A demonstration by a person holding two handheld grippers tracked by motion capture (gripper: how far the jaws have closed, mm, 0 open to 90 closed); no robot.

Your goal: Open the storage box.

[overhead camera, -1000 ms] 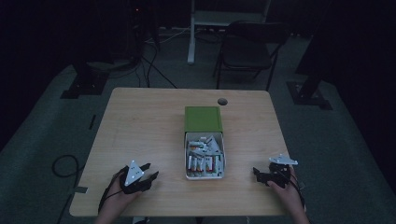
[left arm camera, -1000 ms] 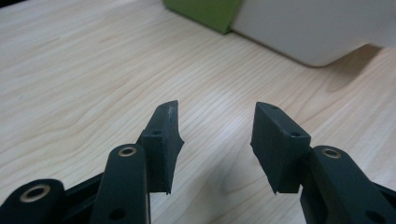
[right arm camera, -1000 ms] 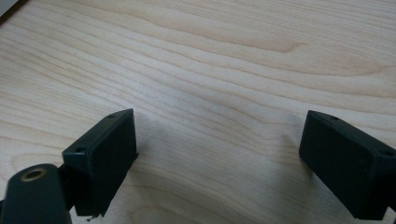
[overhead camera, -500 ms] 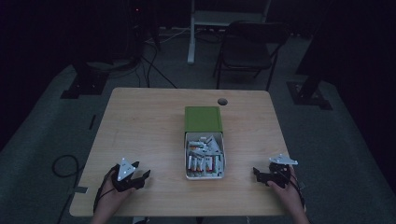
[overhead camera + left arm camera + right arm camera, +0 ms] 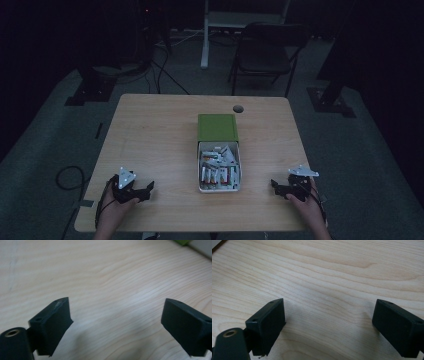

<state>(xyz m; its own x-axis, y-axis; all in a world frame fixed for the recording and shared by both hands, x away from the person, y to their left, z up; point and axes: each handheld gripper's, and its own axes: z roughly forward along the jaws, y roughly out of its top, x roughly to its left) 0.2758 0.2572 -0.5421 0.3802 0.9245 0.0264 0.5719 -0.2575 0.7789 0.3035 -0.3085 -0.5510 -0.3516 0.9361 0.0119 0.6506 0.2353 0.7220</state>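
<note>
The tray (image 5: 219,187) of batteries (image 5: 216,173), its green lid (image 5: 217,127) behind it, sat mid-worktop (image 5: 150,135) between your claws: left claw (image 5: 148,189) and right claw (image 5: 274,185) both gaped, empty.

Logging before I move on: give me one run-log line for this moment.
left gripper: open, empty, near edge | right gripper: open, empty, near edge | white tray: full, untouched, mid-table | green lid: behind tray

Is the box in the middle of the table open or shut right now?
Open. The green lid lies beyond the white tray, and the small packets inside show from above.
</note>
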